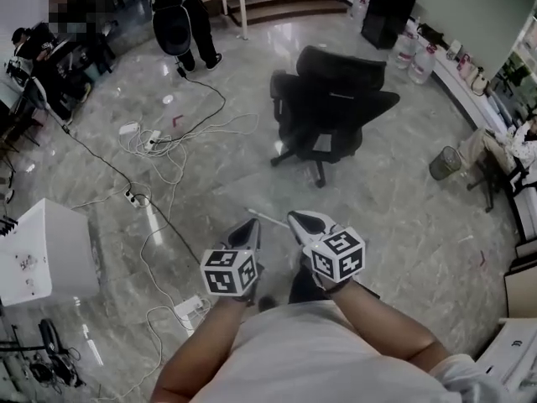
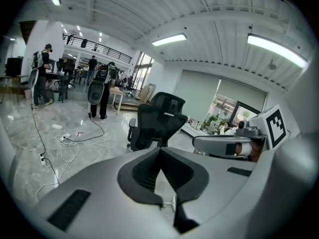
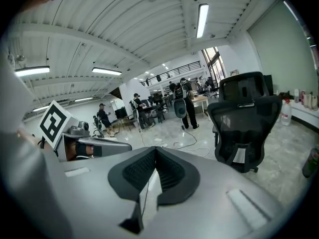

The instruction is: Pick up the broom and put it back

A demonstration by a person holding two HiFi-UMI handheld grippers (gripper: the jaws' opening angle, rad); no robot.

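I see a grey marble floor (image 1: pixel 403 225) with a black mesh office chair (image 1: pixel 331 99) ahead. My left hand-held gripper (image 1: pixel 250 225) and right hand-held gripper (image 1: pixel 298 218) are both closed and empty. I see no sure broom; the thin pale rod (image 1: pixel 270 219) on the floor by their tips may be its handle, likely light, stiff and smooth, so I'd pinch mid-shaft

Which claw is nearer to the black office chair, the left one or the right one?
Right. The right claw sits just short of the base of the office chair; the left claw sits beside it, farther off to the left.
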